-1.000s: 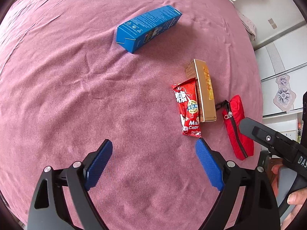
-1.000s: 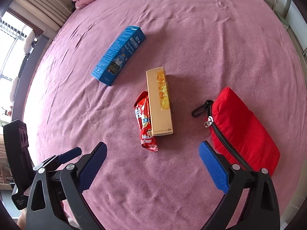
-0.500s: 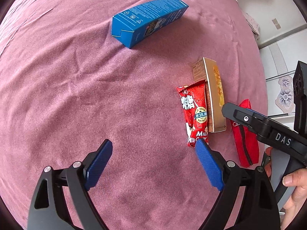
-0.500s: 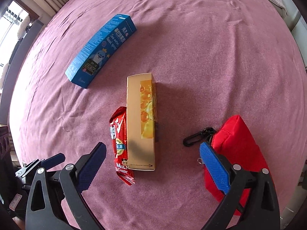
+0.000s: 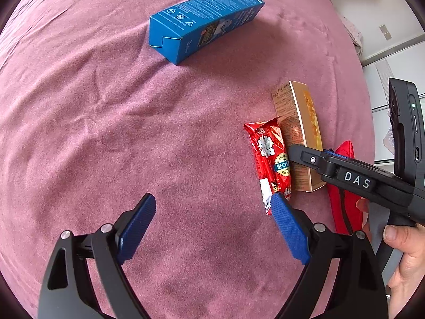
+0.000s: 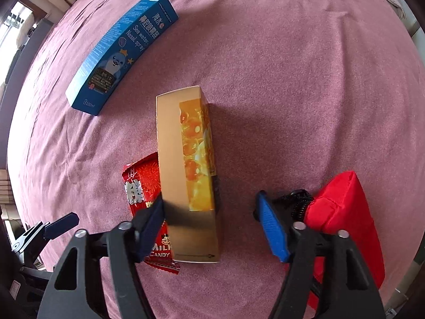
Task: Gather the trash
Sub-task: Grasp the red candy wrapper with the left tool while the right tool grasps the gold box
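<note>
A gold box (image 6: 186, 164) lies on the pink bedspread, partly on top of a red candy wrapper (image 6: 140, 186). A blue nasal-spray box (image 6: 119, 50) lies farther off to the left. My right gripper (image 6: 209, 212) is open, low over the near end of the gold box, with the box between its fingers. My left gripper (image 5: 212, 212) is open and empty over bare bedspread, its right finger near the candy wrapper (image 5: 271, 162). The gold box (image 5: 300, 133) and blue box (image 5: 204, 21) also show in the left wrist view.
A red zip pouch (image 6: 342, 223) with a black clip lies just right of the right gripper; it also shows in the left wrist view (image 5: 345, 204). The pink bedspread (image 5: 106, 119) fills both views. White furniture stands beyond the bed's edge (image 5: 393, 58).
My right gripper has moved forward and down from short of the gold box to straddling its near end. My left gripper has moved forward a little. Both stay open.
</note>
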Tool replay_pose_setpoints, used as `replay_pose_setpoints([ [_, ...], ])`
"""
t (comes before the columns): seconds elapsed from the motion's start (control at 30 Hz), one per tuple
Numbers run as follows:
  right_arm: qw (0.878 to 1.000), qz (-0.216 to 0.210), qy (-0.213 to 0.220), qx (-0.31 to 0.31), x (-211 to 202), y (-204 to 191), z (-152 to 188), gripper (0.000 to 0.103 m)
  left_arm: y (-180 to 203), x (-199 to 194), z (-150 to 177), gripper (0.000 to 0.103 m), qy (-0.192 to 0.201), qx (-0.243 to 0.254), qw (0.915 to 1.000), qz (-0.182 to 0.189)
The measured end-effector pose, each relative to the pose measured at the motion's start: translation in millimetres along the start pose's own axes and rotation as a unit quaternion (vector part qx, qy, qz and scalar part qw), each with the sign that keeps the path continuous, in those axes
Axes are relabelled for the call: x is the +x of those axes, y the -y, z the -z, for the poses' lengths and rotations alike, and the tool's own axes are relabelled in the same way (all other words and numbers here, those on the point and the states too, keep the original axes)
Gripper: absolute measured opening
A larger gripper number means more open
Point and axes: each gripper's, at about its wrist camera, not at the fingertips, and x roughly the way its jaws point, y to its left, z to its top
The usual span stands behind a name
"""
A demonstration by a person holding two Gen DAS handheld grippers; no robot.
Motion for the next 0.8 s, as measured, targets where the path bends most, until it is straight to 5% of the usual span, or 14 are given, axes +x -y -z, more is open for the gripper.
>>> replay_pose_setpoints([
  [0.1, 1.000, 0.002, -0.009, 0.000, 7, 3, -2, 0.056, 1, 1, 1, 0.088, -0.001, 0.003, 1.0000, 0.000],
  [0.17, 1.000, 0.007, -0.003, 0.005, 5, 7, -2, 0.042, 4, 3, -1, 0.088, -0.002, 0.003, 1.0000, 0.000],
  [0.67, 0.987, -0.143, 0.044, 0.052, -53, 68, 40, 0.040, 48, 38, -17, 0.087, -0.022, 0.021, 0.9995, 0.005],
  [0.8, 0.982, -0.167, 0.057, 0.069, -72, 79, 50, 0.040, 59, 48, -25, 0.073, -0.025, 0.018, 0.9992, -0.027],
])
